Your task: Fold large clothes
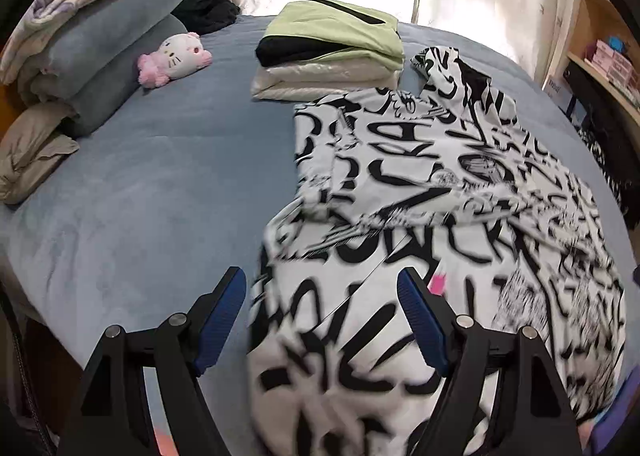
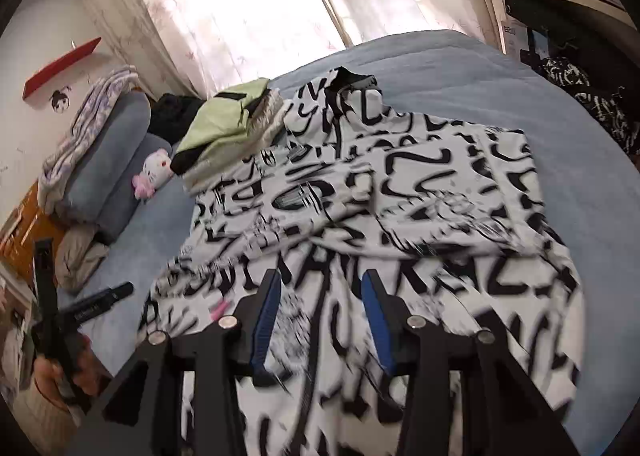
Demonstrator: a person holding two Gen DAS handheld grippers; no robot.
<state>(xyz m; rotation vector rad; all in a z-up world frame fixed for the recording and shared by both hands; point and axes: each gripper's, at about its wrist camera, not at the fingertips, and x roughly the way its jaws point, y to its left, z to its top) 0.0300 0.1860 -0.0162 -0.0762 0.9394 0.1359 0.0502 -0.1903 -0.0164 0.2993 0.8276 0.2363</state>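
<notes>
A large white garment with black graffiti lettering [image 1: 440,184] [image 2: 380,196] lies spread on the blue bed cover [image 1: 160,196] [image 2: 460,76], its sleeves folded in across the body and its collar toward the window. My left gripper [image 1: 320,280] hangs open and wide over the garment's near left edge, with nothing pinched between its blue pads. In the right wrist view my right gripper [image 2: 320,280] is over the garment's lower middle, jaws apart, the cloth lying loose below them. The left gripper [image 2: 100,300] also shows at that view's left edge, held by a hand [image 2: 52,372].
A stack of folded clothes, green on top [image 1: 332,44] [image 2: 224,124], sits at the far end of the bed beside the collar. A pink-and-white plush toy [image 1: 176,56] and rolled grey bedding [image 1: 100,56] lie at the left. Shelves [image 1: 600,68] stand on the right.
</notes>
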